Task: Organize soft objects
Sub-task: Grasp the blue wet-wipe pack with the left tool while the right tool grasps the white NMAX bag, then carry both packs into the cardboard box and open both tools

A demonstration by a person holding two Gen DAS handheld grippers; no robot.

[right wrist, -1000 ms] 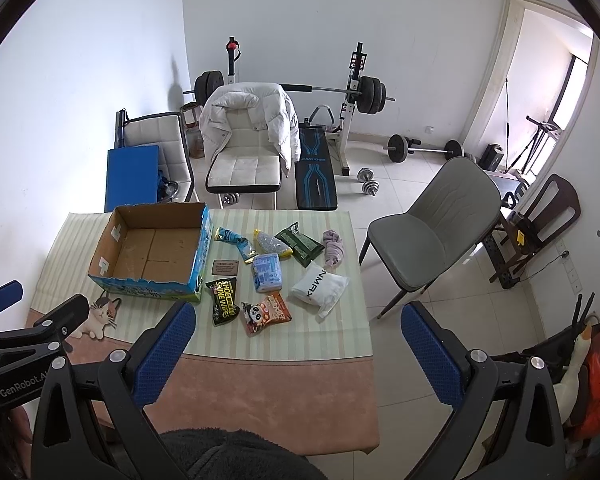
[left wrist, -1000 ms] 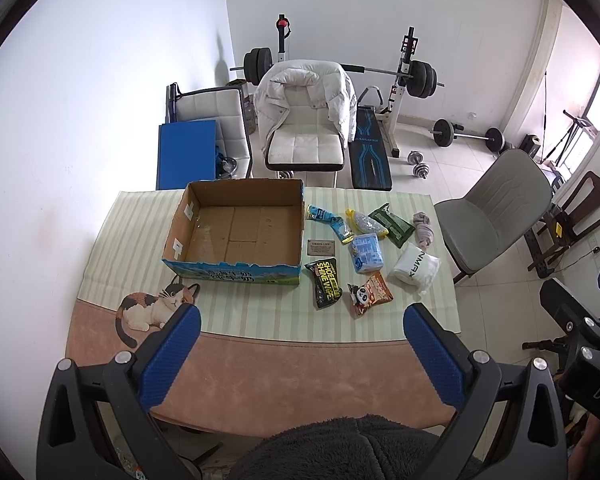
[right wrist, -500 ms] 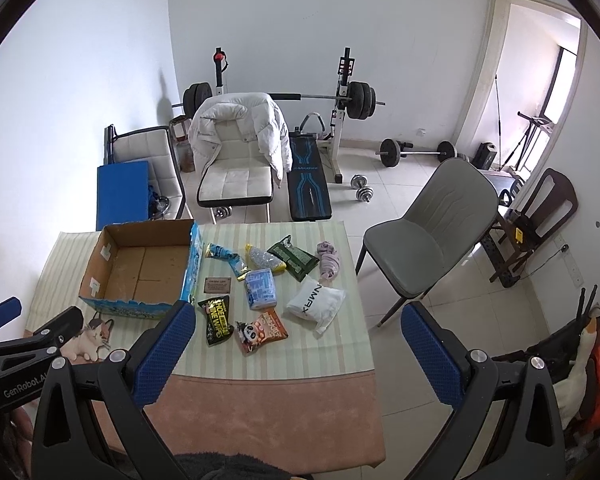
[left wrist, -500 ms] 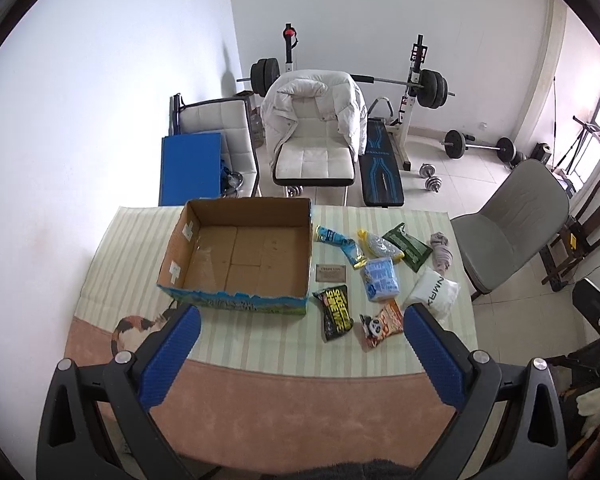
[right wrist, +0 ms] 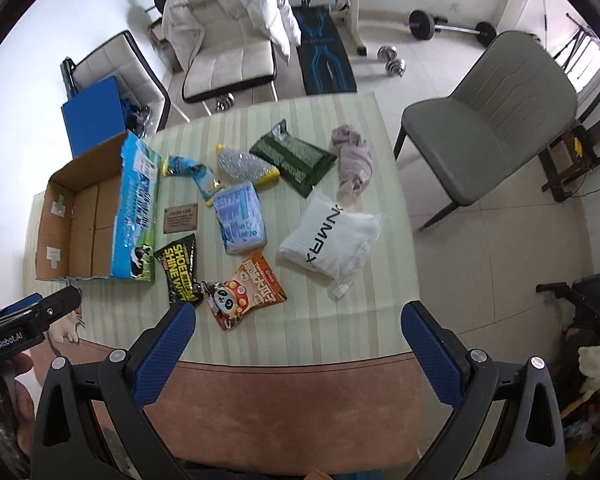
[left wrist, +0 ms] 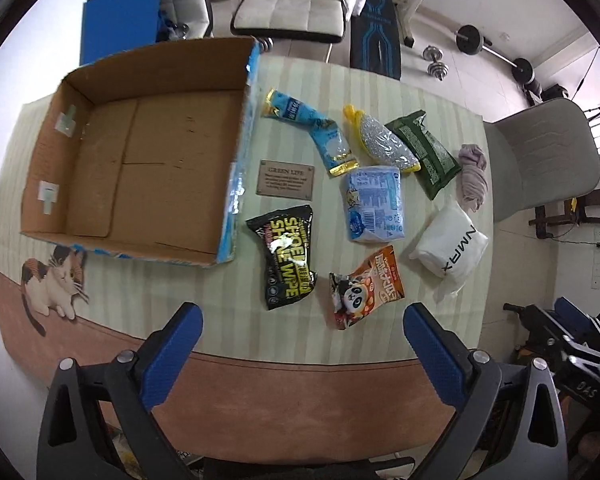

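Note:
An open cardboard box (left wrist: 140, 152) (right wrist: 80, 220) stands empty on the table's left. Right of it lie several soft packs: a black shoe-wipe pack (left wrist: 290, 256) (right wrist: 180, 264), an orange panda snack bag (left wrist: 366, 290) (right wrist: 244, 288), a light blue tissue pack (left wrist: 374, 204) (right wrist: 240, 218), a white bag (left wrist: 450, 248) (right wrist: 328, 236), a green pack (left wrist: 424, 152) (right wrist: 294, 160), a blue pouch (left wrist: 312, 130), a silver-and-yellow pack (left wrist: 380, 144) and a rolled mauve cloth (left wrist: 474, 176) (right wrist: 354, 162). My left gripper (left wrist: 300, 334) and right gripper (right wrist: 298, 332) hover open and empty above the table's near edge.
A small brown plaque (left wrist: 286, 178) lies beside the box. The striped tablecloth (left wrist: 180, 292) has a cat picture at the left. A grey chair (right wrist: 488, 116) stands right of the table. A white chair (right wrist: 228, 48), a blue board and weight gear stand behind.
Both grippers have moved down and forward toward the table, so the box and packs look much larger. Both remain open and empty. Nothing on the table has moved.

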